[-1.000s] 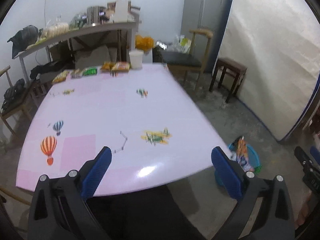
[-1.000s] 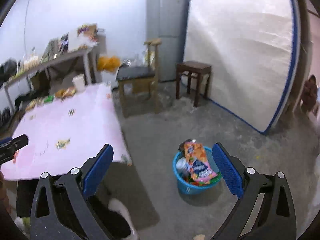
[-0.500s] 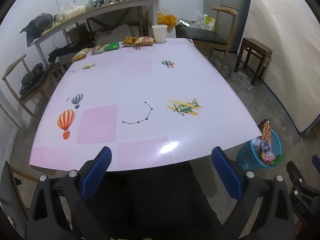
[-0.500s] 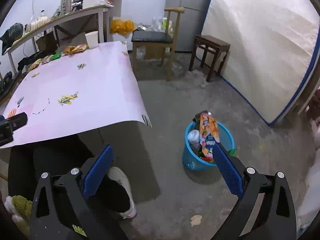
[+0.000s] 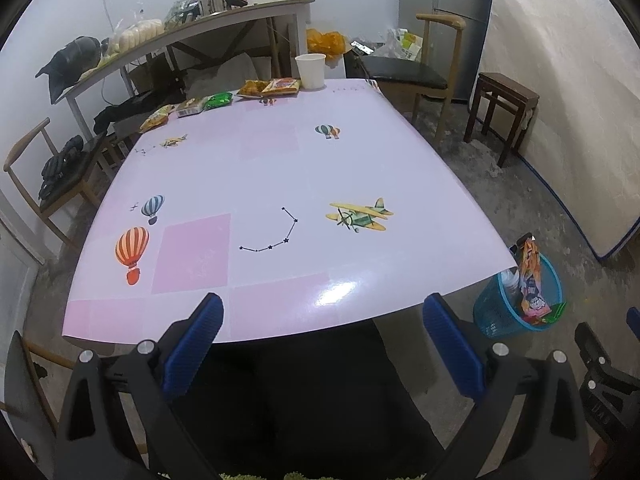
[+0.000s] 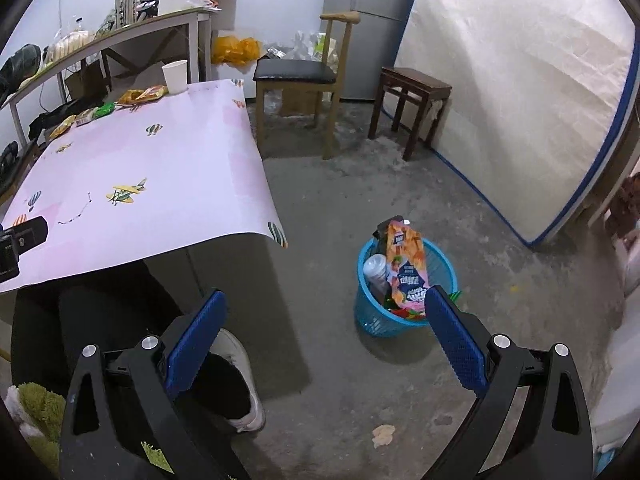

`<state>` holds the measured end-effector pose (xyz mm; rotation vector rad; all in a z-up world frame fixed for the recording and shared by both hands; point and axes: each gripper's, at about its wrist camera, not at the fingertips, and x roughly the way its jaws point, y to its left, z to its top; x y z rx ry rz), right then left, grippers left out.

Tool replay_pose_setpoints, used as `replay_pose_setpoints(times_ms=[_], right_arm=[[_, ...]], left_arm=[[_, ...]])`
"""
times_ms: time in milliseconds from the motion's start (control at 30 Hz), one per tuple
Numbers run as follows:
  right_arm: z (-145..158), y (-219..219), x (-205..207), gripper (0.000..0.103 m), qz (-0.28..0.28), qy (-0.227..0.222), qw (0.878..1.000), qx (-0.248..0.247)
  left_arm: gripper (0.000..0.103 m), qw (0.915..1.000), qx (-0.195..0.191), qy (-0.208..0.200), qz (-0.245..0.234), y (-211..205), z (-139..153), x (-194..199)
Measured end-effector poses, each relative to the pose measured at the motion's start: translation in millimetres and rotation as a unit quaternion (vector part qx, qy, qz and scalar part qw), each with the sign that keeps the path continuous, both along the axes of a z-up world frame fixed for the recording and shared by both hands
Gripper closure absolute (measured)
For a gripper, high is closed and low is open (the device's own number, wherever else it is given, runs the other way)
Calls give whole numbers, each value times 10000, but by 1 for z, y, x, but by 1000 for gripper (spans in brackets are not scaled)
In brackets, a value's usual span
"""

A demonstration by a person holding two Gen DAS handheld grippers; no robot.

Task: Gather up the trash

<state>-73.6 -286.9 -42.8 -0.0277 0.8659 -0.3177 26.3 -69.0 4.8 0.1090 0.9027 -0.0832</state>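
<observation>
Right wrist view: both blue-padded grippers (image 6: 322, 314) (image 5: 323, 318) gape empty; lower right, round blue plastic trash basket (image 6: 372, 320) holds wrappers.

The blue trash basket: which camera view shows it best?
The right wrist view: the blue basket stands whole on the floor, with its wrappers visible. In the left wrist view it sits small near the right edge, partly behind the table.
</observation>
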Motion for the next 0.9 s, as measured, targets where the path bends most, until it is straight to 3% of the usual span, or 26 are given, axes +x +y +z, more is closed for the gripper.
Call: replay_pose_setpoints(times_ms=[900], right_arm=[[14,3,-4,8,63,-131,9998,-118]], left_arm=[[5,9999,7,-166,1,-4,8,-9]])
